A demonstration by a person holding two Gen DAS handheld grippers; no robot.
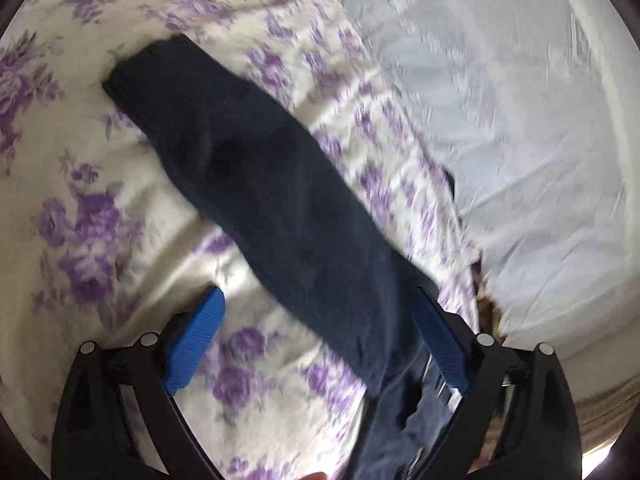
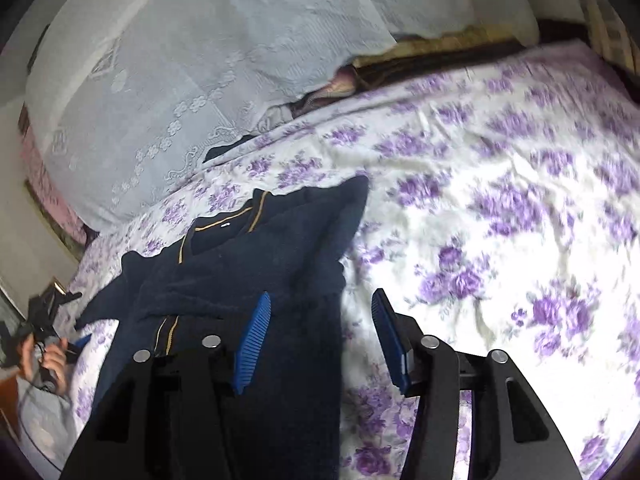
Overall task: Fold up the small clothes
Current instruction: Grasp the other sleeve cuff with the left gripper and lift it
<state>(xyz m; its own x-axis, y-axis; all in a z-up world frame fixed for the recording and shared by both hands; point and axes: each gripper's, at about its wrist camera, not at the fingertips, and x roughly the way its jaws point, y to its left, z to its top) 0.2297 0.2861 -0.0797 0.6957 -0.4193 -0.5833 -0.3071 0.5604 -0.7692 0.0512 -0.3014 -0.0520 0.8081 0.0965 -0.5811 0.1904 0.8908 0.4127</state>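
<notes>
Both tongs released: left tongs gape over the navy sweater; right tongs hover at its edge, mid-frame, on the flowered bed.

My right gripper hangs with jaws apart over the navy sweater's edge on the floral sheet; my left hand grips its tool far left.

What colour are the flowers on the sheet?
Purple, on a white sheet. The right wrist view shows them best.
</notes>
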